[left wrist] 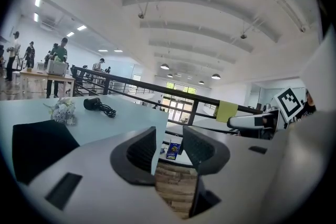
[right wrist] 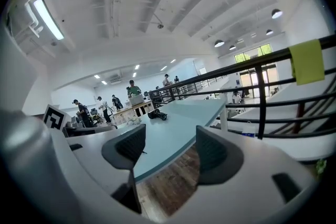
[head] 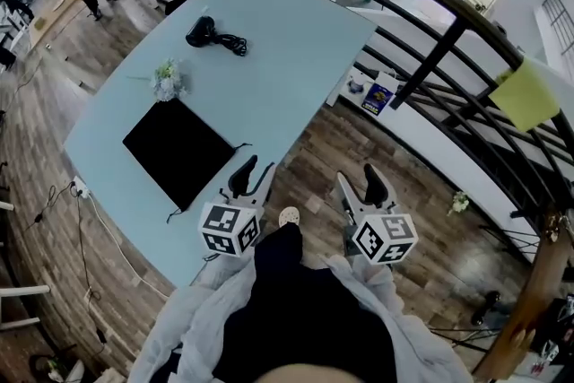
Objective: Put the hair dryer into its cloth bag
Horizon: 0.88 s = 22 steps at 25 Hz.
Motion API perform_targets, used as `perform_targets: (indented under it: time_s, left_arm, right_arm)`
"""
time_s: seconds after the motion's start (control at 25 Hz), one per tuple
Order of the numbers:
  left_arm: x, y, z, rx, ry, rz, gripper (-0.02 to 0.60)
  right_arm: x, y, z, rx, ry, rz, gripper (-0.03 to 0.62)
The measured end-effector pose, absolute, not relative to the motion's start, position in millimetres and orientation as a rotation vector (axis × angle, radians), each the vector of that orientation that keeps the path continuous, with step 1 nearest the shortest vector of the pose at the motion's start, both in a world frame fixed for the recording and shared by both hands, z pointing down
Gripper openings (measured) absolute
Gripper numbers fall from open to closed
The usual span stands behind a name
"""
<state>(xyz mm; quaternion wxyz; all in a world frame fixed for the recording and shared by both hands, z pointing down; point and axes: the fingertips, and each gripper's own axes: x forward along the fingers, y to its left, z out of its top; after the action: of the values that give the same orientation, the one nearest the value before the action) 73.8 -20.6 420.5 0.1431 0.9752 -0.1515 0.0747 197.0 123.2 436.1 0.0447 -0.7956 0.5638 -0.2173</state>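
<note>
Dryer (head: pixel 208 32) at far end of bench (head: pixel 287 40), cord (head: pixel 235 43) beside it, well apart from bag (head: pixel 179 150). Empty, jaws spread: left hand-held gripper (head: pixel 254 176), right hand-held gripper (head: pixel 360 187). Risks: trailing cord snags bag mouth; flowers (head: pixel 166 81) between get knocked.

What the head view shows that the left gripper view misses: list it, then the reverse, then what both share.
Only the head view: the left gripper from above, the whole cloth bag lying flat, and the person's shoe. Only the left gripper view: the ceiling with its lamps. Both: the hair dryer, the flower bunch, the table, the right gripper and the yellow cloth on the railing.
</note>
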Motion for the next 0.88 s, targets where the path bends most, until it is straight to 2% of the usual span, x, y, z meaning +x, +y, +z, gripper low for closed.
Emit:
perform_targets:
  time_s: [0.52, 0.88]
  left_arm:
    - [99.9, -90.4, 448.2, 2.726, -0.582, 0.266, 0.173]
    - [63.3, -132.8, 457.8, 2.636, -0.814, 0.267, 0.173]
  right_arm:
    - [242.6, 28.6, 453.2, -2.326, 1.900, -0.743, 0.301]
    - [230.8, -45.8, 463.7, -2.152, 2.133, -0.796, 0.301]
